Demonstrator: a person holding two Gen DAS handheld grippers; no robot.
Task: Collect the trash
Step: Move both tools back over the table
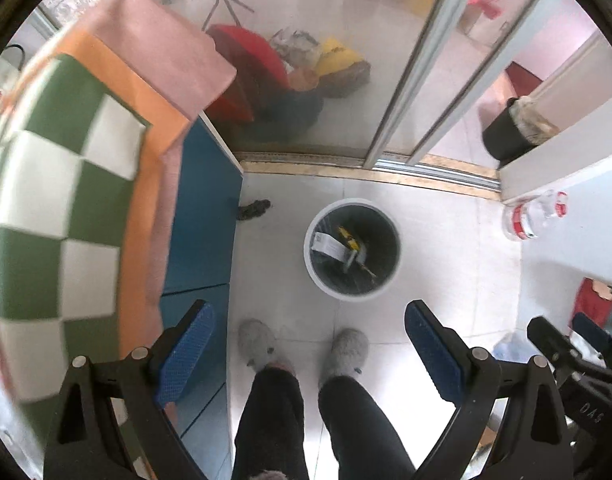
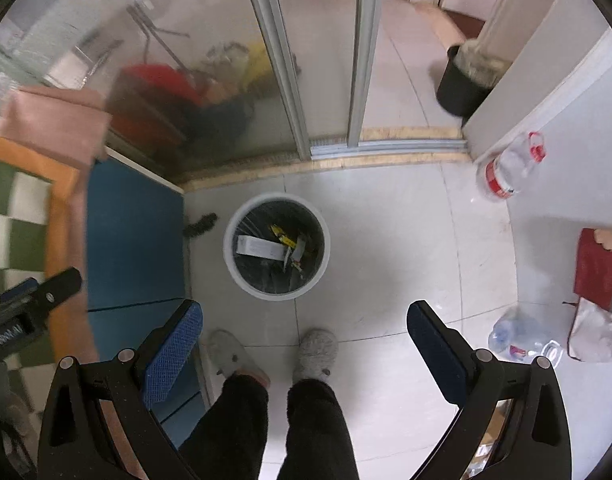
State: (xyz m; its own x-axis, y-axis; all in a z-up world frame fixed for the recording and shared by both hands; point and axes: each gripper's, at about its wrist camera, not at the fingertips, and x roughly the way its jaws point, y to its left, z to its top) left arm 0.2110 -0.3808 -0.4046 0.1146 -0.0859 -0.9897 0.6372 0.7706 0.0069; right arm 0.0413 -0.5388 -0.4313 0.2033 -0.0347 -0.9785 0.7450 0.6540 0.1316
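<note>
A white round trash bin (image 1: pixel 316 268) with a dark liner stands on the tiled floor; it also shows in the right wrist view (image 2: pixel 231 268). Inside lie a white paper strip (image 2: pixel 259 247) and a yellow wrapper (image 2: pixel 281 236). My left gripper (image 1: pixel 308 346) is open and empty, held above the floor in front of the bin. My right gripper (image 2: pixel 306 344) is open and empty, also above the floor short of the bin. The right gripper's tip shows at the right edge of the left wrist view (image 1: pixel 562 344).
A blue cabinet (image 2: pixel 133 232) under a green-checked cloth (image 1: pixel 45 200) stands left. Sliding glass doors (image 2: pixel 306 60) lie beyond the bin. Plastic bottles (image 2: pixel 510 170) and a black pot (image 2: pixel 462 88) sit right. The person's slippered feet (image 2: pixel 316 354) stand below the grippers. A dark scrap (image 2: pixel 201 224) lies by the cabinet.
</note>
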